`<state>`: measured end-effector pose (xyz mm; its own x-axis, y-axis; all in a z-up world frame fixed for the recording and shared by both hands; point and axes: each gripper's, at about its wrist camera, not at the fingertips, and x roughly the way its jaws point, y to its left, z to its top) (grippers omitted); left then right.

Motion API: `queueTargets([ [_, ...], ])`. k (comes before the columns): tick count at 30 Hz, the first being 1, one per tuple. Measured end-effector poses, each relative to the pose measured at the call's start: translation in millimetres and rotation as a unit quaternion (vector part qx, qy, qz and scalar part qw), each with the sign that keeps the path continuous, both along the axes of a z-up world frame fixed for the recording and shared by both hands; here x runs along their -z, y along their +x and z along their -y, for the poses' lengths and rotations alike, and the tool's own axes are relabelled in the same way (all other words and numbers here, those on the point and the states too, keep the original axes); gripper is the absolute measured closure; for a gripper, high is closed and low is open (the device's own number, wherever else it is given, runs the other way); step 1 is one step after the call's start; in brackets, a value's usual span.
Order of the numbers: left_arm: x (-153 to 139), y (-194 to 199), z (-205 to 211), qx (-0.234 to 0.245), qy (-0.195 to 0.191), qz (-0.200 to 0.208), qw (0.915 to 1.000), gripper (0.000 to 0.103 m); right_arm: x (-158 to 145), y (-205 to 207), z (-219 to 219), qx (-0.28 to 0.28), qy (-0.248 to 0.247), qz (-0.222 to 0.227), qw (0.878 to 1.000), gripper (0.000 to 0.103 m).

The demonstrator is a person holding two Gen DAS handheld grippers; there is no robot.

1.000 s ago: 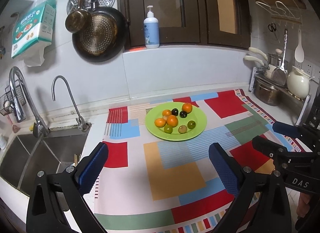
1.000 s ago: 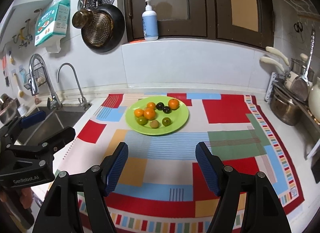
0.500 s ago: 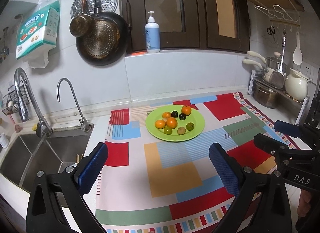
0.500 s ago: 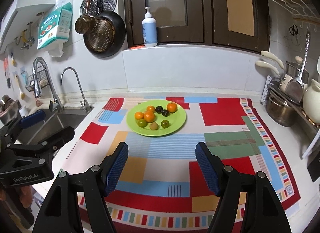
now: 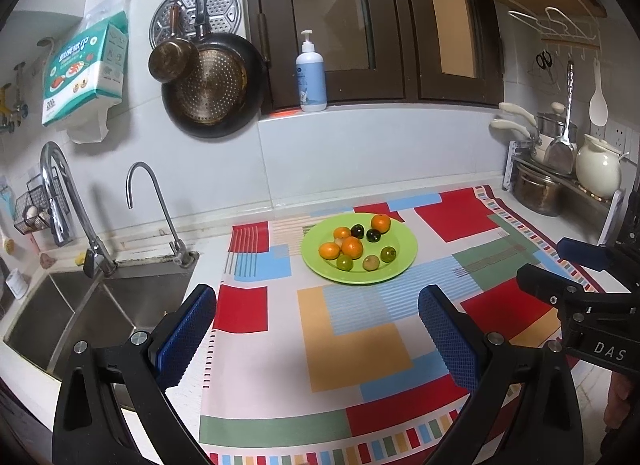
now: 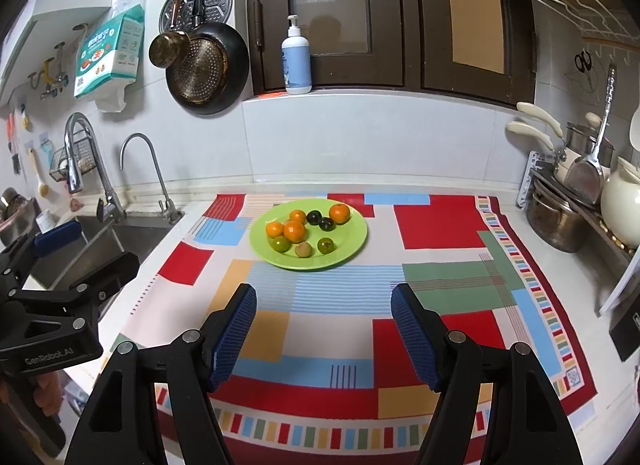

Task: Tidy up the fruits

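Fruit (image 5: 352, 247) sits on a green plate (image 5: 404, 261) straight ahead of both grippers and well apart from them, on a patchwork cloth (image 5: 352, 349). Four orange ones, two dark ones, two green ones and a brownish one can be counted; a pale bit wedged between the oranges is too small to name. The left gripper (image 5: 316, 329) has its jaws wide apart over the cloth's near edge, nothing between them. The right gripper (image 6: 324, 325) is also parted and empty, lined up a little right of the plate. Each gripper shows in the other's view only as a black frame cut off at the picture's edge (with a sliver of hand (image 6: 44, 393) under the left one). To the left gripper's left is the sink (image 5: 80, 313), its near part hidden behind the gripper's arm. Far right, pots (image 6: 556, 221) on a rack overlap one another and run out of frame.
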<state>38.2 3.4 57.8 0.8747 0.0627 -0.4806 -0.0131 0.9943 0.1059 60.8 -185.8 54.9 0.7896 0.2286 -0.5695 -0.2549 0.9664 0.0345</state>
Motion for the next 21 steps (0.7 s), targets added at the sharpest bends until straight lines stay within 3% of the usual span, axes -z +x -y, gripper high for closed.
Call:
queueTargets([
  [21,2.2,2.1,-3.3,-0.010,-0.002,0.000,0.9999,0.000,2.0,2.0,0.0,-0.004,-0.001,-0.001,1.000,0.032],
])
